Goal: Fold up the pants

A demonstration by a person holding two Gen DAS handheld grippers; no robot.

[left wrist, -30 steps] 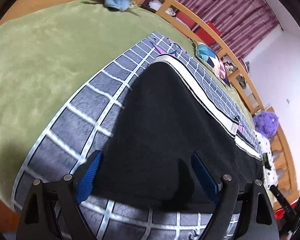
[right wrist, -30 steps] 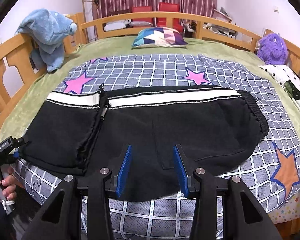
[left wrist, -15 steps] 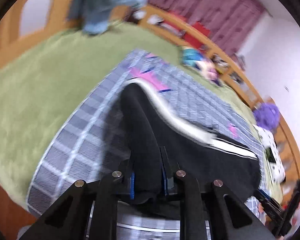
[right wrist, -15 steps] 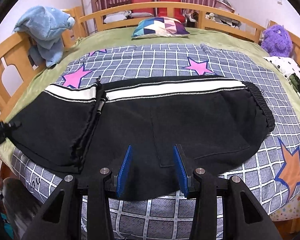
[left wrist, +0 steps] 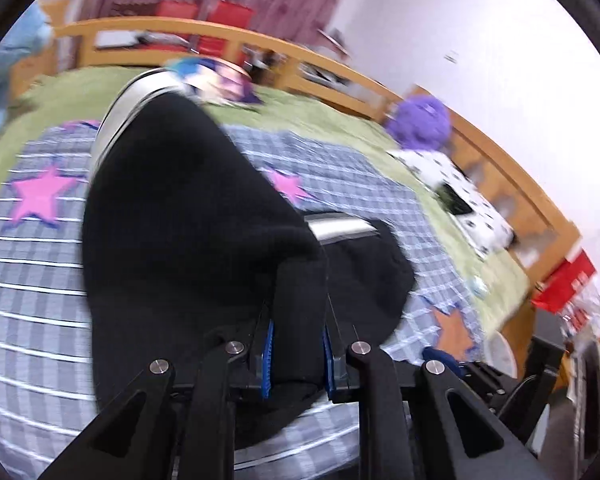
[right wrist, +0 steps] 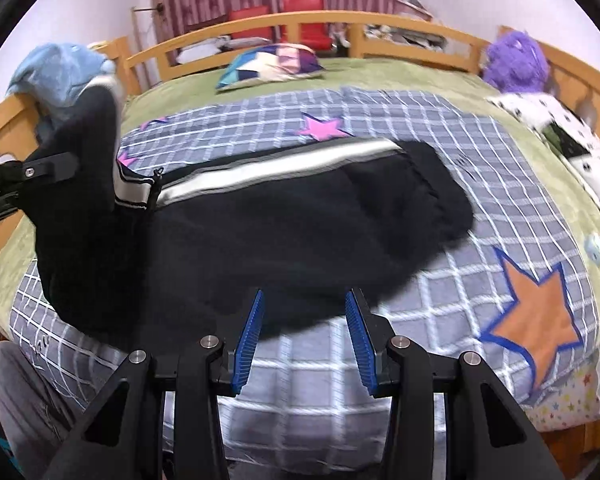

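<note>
Where pants (left wrist: pixel 188 216) fill left tool (left wrist: pixel 296 354), right tool (right wrist: pixel 306 336) (agape) bare.

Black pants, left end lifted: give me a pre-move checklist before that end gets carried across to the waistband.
1. left gripper shut on the black pants: ok, fabric sits between both blue pads.
2. Lifted end off the blanket: ok, it rises at the left of the right wrist view.
3. right gripper free to pin the cloth: ok, open, at the near hem, holding nothing.
4. Waistband end lying flat: ok, it rests on the blanket.
5. Both layers caught in the left grip: cannot tell, the view is blurred.
6. White side stripe lined up: cannot tell.
</note>
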